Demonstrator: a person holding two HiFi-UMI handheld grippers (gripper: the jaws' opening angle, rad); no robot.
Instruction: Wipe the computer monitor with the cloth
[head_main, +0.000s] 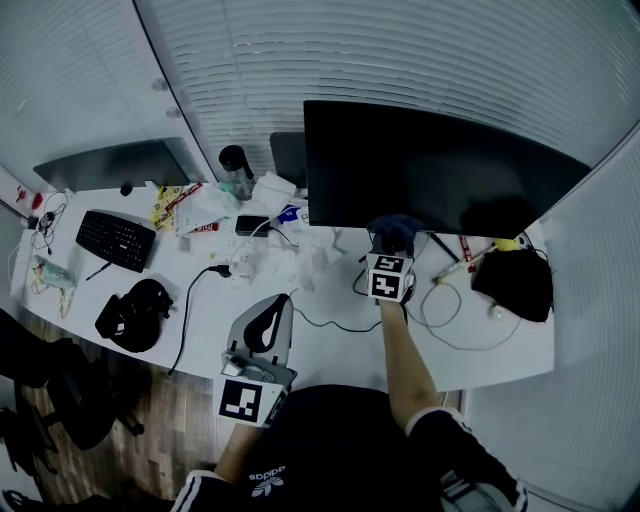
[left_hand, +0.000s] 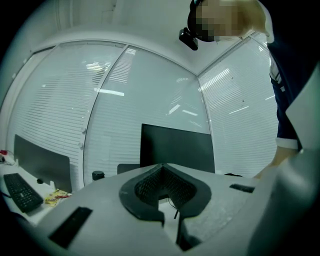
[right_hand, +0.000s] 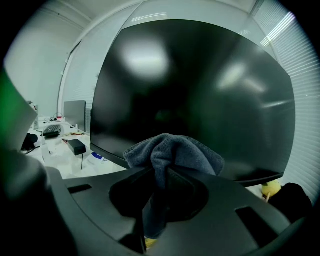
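A large black computer monitor (head_main: 440, 170) stands at the back of the white desk (head_main: 330, 350), and its dark screen (right_hand: 200, 90) fills the right gripper view. My right gripper (head_main: 392, 255) is at the monitor's lower edge, shut on a bunched grey-blue cloth (head_main: 395, 232). The cloth (right_hand: 175, 152) sticks up between the jaws of the right gripper (right_hand: 160, 185), close to the screen's bottom; I cannot tell if it touches. My left gripper (head_main: 265, 330) hovers over the desk's front edge, jaws together and empty. The left gripper (left_hand: 167, 200) points toward the monitor (left_hand: 177, 147) from afar.
A second monitor (head_main: 115, 165) and a keyboard (head_main: 116, 240) are at the left, with a black headset (head_main: 135, 312) nearer the front. Papers, a dark bottle (head_main: 235, 168) and a small black box (head_main: 252, 224) crowd the middle. Cables (head_main: 460, 320) and a black bag (head_main: 515, 280) lie at the right.
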